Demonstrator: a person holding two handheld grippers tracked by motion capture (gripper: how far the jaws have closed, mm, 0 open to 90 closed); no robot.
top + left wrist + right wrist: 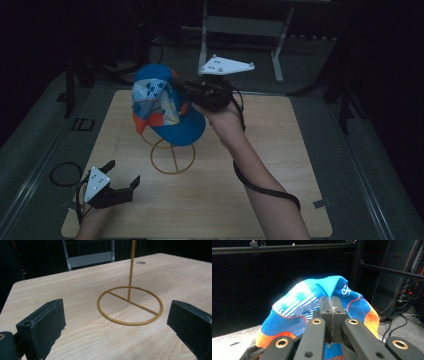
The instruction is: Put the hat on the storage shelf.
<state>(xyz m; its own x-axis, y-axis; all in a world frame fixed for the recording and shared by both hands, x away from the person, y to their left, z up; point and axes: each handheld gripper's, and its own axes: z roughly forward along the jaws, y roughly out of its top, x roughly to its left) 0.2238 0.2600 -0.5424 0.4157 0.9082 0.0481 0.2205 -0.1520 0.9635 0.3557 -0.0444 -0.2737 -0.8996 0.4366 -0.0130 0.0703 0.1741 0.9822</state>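
Right gripper [332,307] clamped on cap [297,307]

I count one cap [162,102], blue with orange and white panels. I count one gold wire stand [130,305], made of a single ring base, one crossbar and one upright rod. I count one wooden table [280,155]. I count two grippers: one left gripper [122,175] and one right gripper [180,85], each with two black jaws. One grey three-cornered plate tops each gripper, two in all.
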